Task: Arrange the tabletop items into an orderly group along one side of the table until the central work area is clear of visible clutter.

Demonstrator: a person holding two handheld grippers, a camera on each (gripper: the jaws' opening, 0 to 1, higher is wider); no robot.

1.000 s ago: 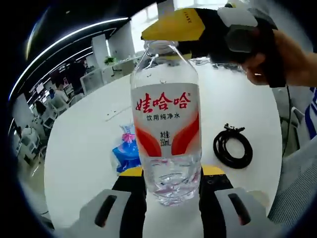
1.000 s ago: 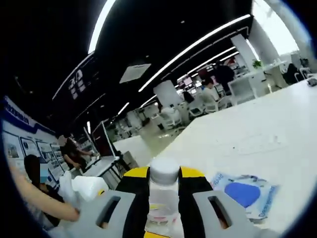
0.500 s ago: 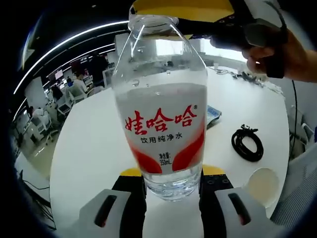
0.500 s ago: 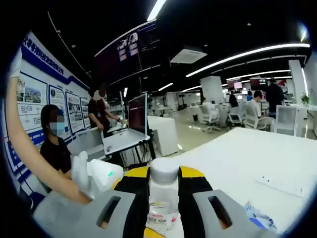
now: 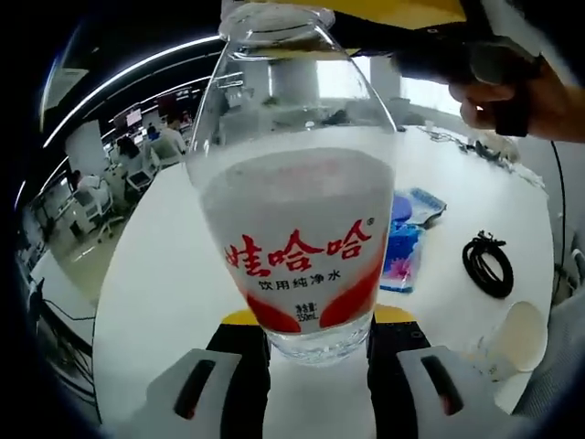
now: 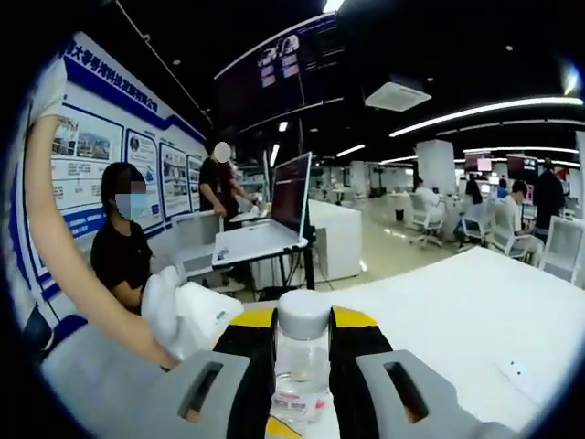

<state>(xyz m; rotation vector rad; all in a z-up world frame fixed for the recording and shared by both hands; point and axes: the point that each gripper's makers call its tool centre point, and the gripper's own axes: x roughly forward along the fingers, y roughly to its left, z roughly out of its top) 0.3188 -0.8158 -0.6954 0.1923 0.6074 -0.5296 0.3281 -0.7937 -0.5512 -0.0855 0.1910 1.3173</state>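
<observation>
A: In the left gripper view, what does the left tool hold?

B: Its two jaws are closed against the base of a clear water bottle with a red and white label. The bottle stands upright between them and is partly filled with water.

A: And what is at the top of the bottle?

B: The right tool, yellow and black, is on the bottle's neck, with a hand behind it. How far it is closed I cannot tell from this view.

A: What lies on the counter?

B: On the white round counter, behind the bottle to the right, there is a blue packet. Farther right lies a coiled black cable, and near the edge a paper cup.

A: Now the right gripper view?

B: The right tool has its jaws closed on the bottle just under the white cap; the clear neck passes between them. Beyond it the white counter continues to the right. In the background a laptop stands on a stand and people sit in an office.
</observation>
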